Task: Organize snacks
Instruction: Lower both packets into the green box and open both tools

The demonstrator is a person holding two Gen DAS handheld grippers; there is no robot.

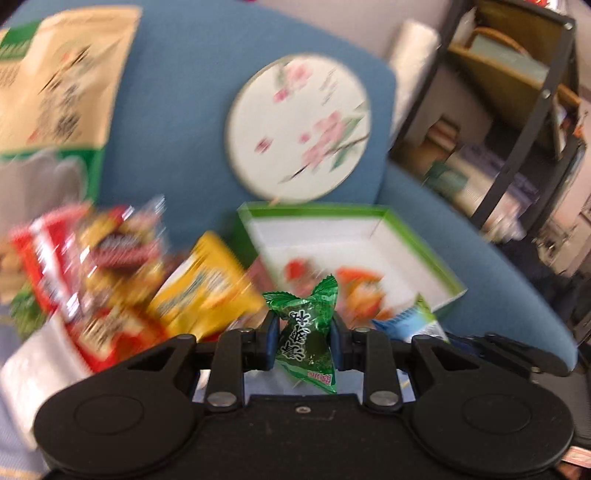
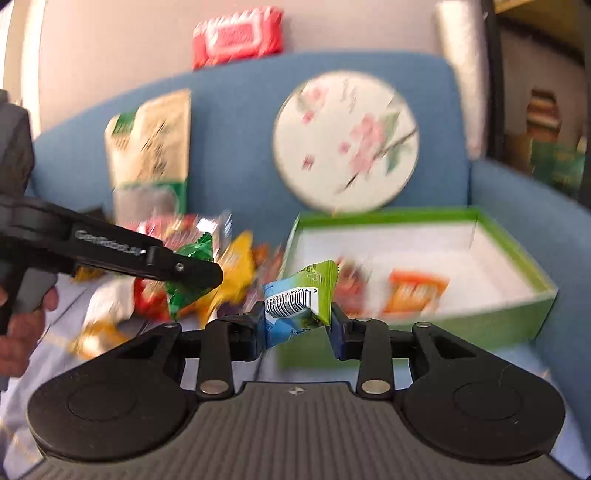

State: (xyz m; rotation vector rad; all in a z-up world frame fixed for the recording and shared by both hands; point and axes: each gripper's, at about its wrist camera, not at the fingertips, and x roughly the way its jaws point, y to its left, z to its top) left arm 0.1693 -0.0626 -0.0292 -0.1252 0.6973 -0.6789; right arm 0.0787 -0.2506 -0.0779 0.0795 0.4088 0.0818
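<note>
My left gripper (image 1: 304,328) is shut on a green triangular snack packet (image 1: 308,332), held above the sofa seat just left of the green-rimmed box (image 1: 439,275). The same gripper shows in the right wrist view (image 2: 192,275) with the green packet (image 2: 192,254). My right gripper (image 2: 297,314) is shut on a blue and green packet with a barcode (image 2: 301,299), held in front of the box (image 2: 517,254). That packet's tip shows in the left wrist view (image 1: 413,319). The box holds a few orange and red packets (image 2: 417,291). A blurred pile of snacks (image 1: 110,266) lies to the left.
A round floral fan (image 1: 299,127) and a tall beige and green bag (image 1: 55,85) lean on the blue sofa back (image 1: 177,110). A red packet (image 2: 238,35) sits on top of the sofa back. A metal shelf (image 1: 517,103) stands at the right.
</note>
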